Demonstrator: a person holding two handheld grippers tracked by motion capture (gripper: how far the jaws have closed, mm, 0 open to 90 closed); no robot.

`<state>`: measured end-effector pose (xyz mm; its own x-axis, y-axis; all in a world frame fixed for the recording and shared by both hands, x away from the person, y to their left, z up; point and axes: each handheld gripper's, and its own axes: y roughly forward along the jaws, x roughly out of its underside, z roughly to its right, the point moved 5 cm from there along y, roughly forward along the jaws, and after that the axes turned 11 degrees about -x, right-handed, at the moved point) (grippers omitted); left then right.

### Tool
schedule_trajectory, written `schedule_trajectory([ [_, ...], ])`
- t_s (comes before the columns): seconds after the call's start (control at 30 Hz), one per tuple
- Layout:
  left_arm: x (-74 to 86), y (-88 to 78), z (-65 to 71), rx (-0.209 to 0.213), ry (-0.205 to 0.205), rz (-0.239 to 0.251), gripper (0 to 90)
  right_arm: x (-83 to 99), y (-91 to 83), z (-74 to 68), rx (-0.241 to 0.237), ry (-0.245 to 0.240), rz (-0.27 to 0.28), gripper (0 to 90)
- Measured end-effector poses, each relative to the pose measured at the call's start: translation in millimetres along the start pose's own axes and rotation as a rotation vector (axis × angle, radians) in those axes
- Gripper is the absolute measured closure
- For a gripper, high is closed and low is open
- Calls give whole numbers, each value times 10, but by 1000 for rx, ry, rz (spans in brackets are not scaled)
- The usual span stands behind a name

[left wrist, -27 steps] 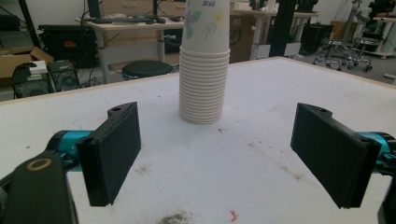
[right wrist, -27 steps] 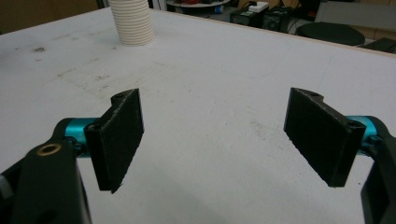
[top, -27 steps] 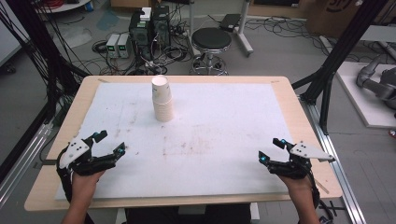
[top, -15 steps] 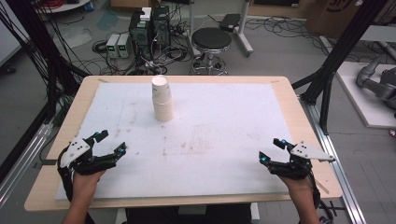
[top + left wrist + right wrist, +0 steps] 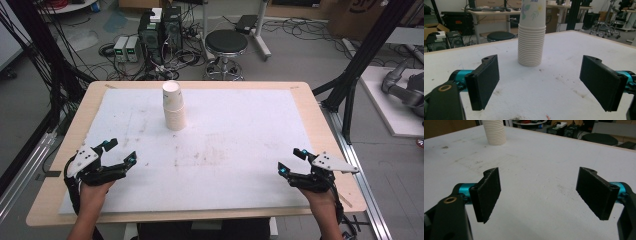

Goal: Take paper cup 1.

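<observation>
Left gripper [image 5: 119, 151]: held in the person's left hand [image 5: 92, 191] at the near left corner of the table, over the white mat; jaws spread wide, nothing between them. In the left gripper view both black pads [image 5: 484, 81] stand far apart and face the cup stack head-on.
Grey plate, left [image 5: 83, 159]: three-cornered, on top of the left gripper.
White mat [image 5: 240, 150]: covers most of the table top — smudged with dark marks and specks near its middle.
Table [image 5: 305, 95]: light wooden top, its rim showing as a border around the mat.
Stack of paper cups [image 5: 173, 106]: many white cups nested upside down, upright on the mat, left of centre toward the far edge, well apart from both grippers. The top cup bears a small floral print, seen in the left gripper view [image 5: 532, 32].
Stool [image 5: 226, 42]: round black seat, on the floor beyond the far edge of the table.
Right gripper [image 5: 291, 161]: held in the person's right hand [image 5: 320, 197] at the near right corner; jaws spread wide, empty. In the right gripper view the stack [image 5: 494, 132] stands far off at upper left.
Grey plate, right [image 5: 334, 163]: on top of the right gripper.
</observation>
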<state>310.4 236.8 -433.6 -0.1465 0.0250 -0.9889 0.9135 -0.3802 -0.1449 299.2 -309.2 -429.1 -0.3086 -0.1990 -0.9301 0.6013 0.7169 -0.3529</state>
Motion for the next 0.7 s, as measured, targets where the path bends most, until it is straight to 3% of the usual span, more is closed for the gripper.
schedule_trajectory([
  [0.7,-44,72,84,50,-15,-10,162,-19,-42,-48,6,-13,0,205],
])
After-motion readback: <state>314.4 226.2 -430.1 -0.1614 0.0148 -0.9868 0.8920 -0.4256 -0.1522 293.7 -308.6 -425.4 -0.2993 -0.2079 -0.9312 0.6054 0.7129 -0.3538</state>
